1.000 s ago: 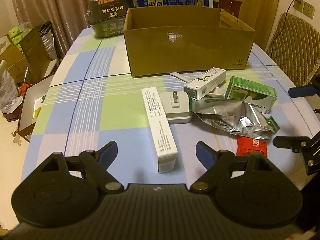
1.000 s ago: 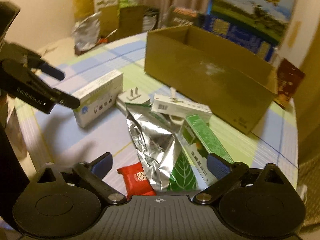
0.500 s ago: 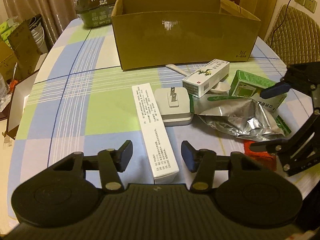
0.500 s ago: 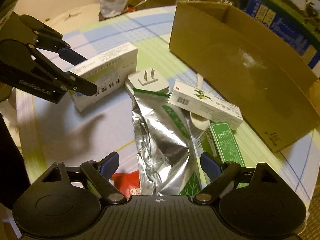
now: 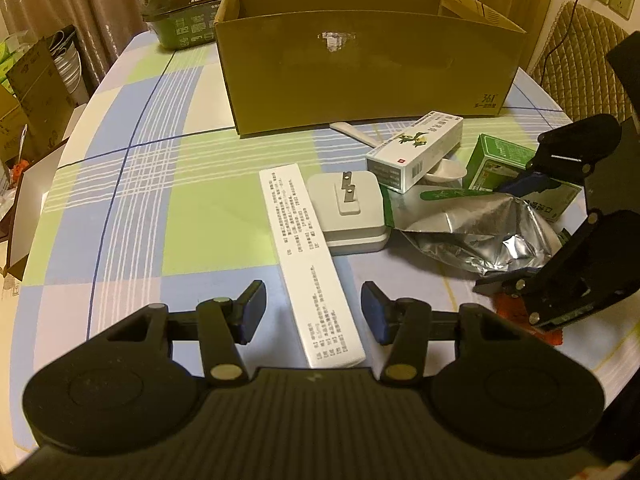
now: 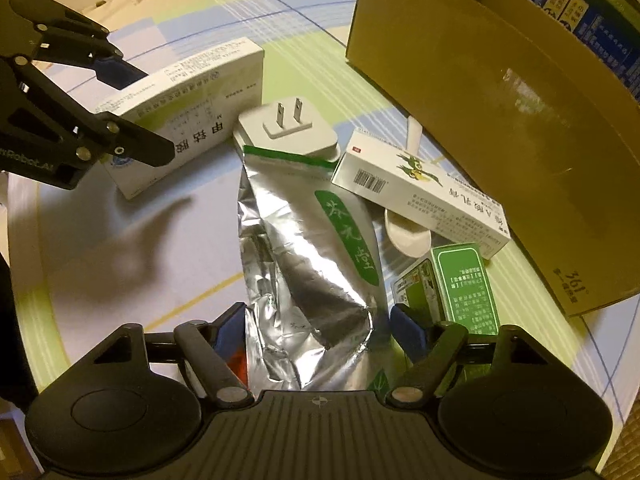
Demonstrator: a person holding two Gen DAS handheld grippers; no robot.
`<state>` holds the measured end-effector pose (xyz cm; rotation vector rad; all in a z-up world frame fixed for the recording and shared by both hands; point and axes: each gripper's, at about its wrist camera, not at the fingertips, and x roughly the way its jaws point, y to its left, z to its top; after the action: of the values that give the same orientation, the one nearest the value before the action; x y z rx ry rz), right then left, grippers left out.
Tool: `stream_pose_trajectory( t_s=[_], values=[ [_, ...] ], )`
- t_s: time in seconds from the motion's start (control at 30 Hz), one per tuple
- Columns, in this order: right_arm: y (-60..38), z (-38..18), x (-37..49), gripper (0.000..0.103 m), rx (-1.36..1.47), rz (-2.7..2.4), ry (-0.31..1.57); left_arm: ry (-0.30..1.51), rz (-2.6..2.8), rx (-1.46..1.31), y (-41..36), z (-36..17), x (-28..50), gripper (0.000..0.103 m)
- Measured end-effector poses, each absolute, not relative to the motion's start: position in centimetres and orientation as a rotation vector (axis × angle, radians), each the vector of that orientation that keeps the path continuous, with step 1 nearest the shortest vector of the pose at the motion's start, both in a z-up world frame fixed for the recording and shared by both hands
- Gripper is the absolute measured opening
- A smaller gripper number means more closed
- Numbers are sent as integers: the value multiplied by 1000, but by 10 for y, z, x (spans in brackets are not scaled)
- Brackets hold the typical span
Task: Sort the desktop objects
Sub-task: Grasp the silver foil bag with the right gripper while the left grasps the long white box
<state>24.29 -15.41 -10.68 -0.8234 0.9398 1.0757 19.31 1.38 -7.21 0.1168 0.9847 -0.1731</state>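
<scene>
My left gripper (image 5: 313,312) is open, its fingers on either side of the near end of a long white box (image 5: 308,260), apart from it. My right gripper (image 6: 318,330) is open around the crumpled end of a silver foil pouch (image 6: 316,264). The long white box (image 6: 188,112), a white plug adapter (image 5: 348,212) (image 6: 286,128), a white medicine box with a bird print (image 5: 416,150) (image 6: 420,196), a green box (image 5: 516,164) (image 6: 468,292), a white spoon (image 6: 408,232) and a red packet (image 5: 528,320) lie on the checked tablecloth.
An open cardboard box (image 5: 368,64) (image 6: 500,92) stands behind the clutter. A dark green pack (image 5: 184,4) sits at the table's far left corner. A quilted chair (image 5: 580,60) stands at the right. Boxes and bags (image 5: 32,92) crowd the floor on the left.
Both grippers have moved forward and down. The left fingers have narrowed around the long white box's near end. The right gripper has come over the foil pouch.
</scene>
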Motion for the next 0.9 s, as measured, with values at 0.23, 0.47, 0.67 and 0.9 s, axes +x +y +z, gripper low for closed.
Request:
stream_pose_trajectory(
  t_s=[0.23,0.47,0.67,0.9],
  values=[
    [-150,-106,250,71,-795,1085,972,996,-180,123,16,-75,197,48],
    [-154,-101,254,56,-770,1072,982,1022,-190,127,14,-79,204,48],
    [-156,-97,252,51,-770,1074,965,1036,-196,140,11,-82,212,47],
    [-157,-94,248,48,-756,1073,967,1076,-207,134,10,-87,220,39]
  ],
)
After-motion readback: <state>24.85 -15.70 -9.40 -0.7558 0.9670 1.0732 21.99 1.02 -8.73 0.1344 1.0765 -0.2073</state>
